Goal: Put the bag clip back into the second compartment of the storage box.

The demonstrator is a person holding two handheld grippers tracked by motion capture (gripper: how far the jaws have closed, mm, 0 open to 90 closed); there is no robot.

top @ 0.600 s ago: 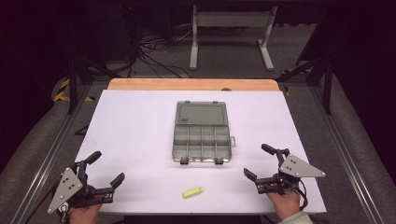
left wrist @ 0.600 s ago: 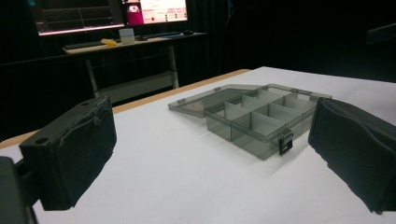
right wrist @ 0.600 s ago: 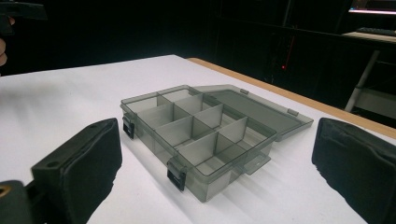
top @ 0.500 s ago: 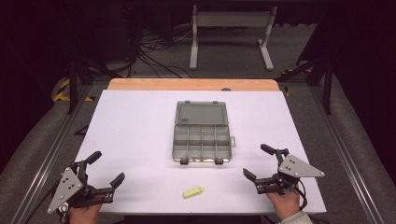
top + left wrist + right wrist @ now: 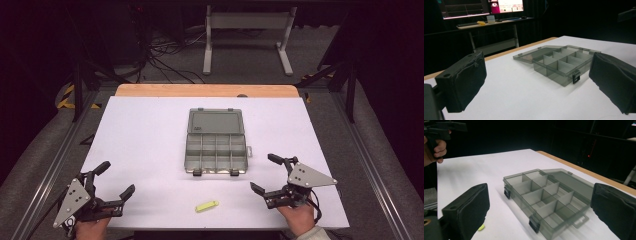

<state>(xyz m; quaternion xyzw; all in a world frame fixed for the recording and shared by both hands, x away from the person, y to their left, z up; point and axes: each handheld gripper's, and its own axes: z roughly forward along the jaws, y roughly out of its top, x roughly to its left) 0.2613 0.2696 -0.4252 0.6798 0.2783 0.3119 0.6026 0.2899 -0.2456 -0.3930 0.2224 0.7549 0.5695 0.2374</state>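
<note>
Both jaw pairs are held spread, left gripper (image 5: 114,181) at 8 o'clock and right gripper (image 5: 265,173) at 4 o'clock of the compartment box (image 5: 216,141) (lid open).

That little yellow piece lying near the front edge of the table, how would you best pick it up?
Grip the yellow piece across its narrow width, near its middle, coming straight down from above. It lies flat and slim on the white table, long axis roughly left to right, so no side offers height. The open right tool seems nearer.
</note>
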